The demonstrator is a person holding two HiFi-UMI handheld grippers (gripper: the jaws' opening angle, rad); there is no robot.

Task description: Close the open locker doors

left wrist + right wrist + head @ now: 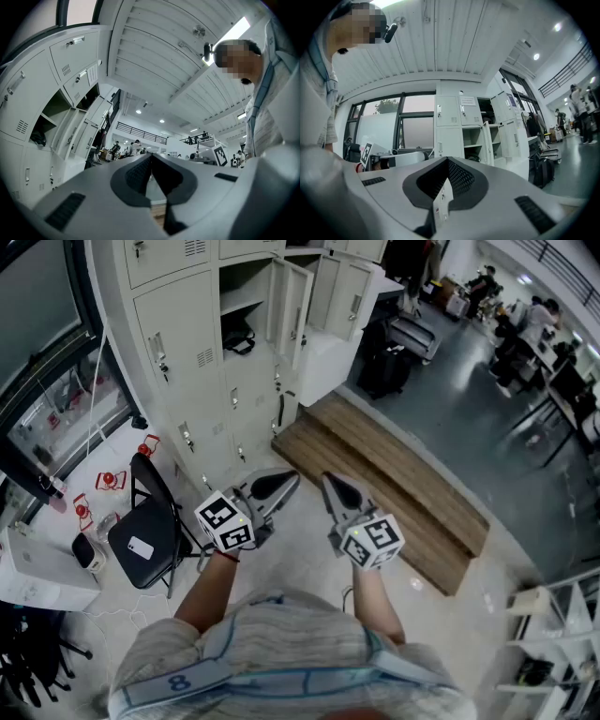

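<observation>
The left tongs (281, 484) and right tongs (333, 486) are held pressed together and empty, probably so that blunt tips can be used for pushing. The open pale grey metal locker doors (295, 306) stand well ahead, not yet reached.

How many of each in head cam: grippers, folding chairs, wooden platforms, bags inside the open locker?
Grippers: 2 (left gripper, right gripper)
Black folding chair: 1
Wooden platform: 1
Dark bag inside the open locker: 1
Total: 5
</observation>
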